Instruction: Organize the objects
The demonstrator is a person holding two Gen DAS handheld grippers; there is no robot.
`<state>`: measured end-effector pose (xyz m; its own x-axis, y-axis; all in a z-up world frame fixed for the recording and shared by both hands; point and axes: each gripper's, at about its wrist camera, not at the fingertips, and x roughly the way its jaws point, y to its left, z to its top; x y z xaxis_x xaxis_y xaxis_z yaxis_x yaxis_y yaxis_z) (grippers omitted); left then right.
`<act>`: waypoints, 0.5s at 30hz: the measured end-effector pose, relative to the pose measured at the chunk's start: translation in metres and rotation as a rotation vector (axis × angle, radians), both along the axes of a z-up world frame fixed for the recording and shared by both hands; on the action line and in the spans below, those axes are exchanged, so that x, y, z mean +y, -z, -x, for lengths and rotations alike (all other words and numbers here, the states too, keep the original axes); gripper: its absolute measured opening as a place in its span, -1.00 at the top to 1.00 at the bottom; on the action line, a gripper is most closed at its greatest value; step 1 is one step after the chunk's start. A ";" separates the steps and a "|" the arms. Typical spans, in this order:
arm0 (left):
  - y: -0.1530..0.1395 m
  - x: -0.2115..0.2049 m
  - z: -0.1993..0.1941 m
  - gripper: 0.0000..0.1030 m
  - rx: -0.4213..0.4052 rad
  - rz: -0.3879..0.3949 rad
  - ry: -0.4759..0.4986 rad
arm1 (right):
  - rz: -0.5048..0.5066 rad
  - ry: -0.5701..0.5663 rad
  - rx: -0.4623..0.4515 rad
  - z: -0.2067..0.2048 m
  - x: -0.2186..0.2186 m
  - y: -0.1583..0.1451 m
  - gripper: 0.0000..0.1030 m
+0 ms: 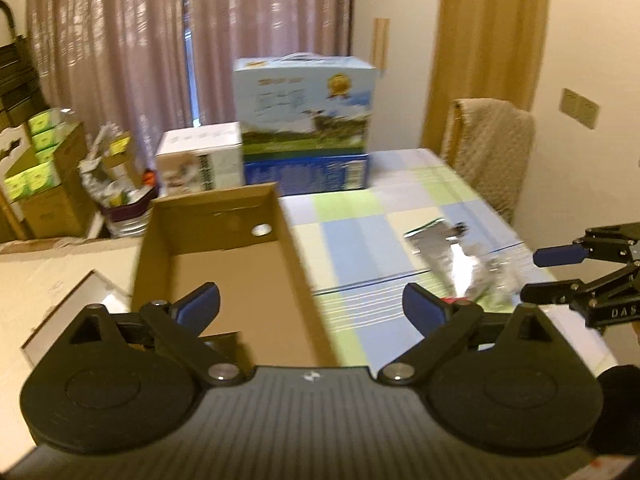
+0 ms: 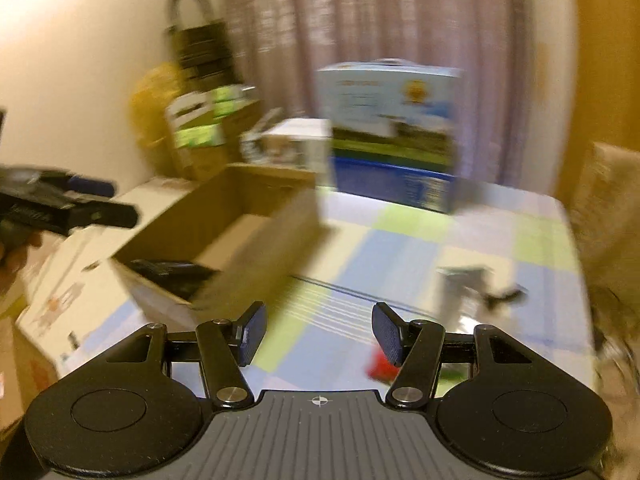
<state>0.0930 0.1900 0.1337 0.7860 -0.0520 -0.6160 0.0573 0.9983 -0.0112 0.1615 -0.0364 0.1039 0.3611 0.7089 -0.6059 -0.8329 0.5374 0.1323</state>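
The left claw (image 1: 311, 307) hung with its jaws wide apart and empty over the near end of the open cardboard box (image 1: 224, 240), which sat along the surface's (image 1: 352, 240) left edge. The right claw (image 2: 318, 334) was parted, gripping nothing. A crinkled silvery packet (image 1: 448, 256) lay near the right edge, blurred.

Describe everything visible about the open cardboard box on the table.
The cardboard box is plain brown, open-topped and rectangular, with a round hole in its far wall. It stands upright on the checked tablecloth, in front of the stacked cartons. The right wrist view shows something dark lying at its near end; blur hides what. Neither gripper touches it.
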 end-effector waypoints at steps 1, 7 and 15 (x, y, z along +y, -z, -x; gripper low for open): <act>-0.001 -0.009 0.000 -0.93 -0.007 0.006 0.011 | -0.003 0.040 0.000 -0.003 -0.018 -0.001 -0.08; 0.006 -0.069 -0.006 -0.98 -0.025 0.016 0.077 | 0.008 0.202 -0.021 -0.014 -0.099 -0.003 -0.08; 0.041 -0.133 -0.027 -0.98 0.024 -0.002 0.147 | 0.021 0.354 -0.013 -0.028 -0.168 0.008 -0.08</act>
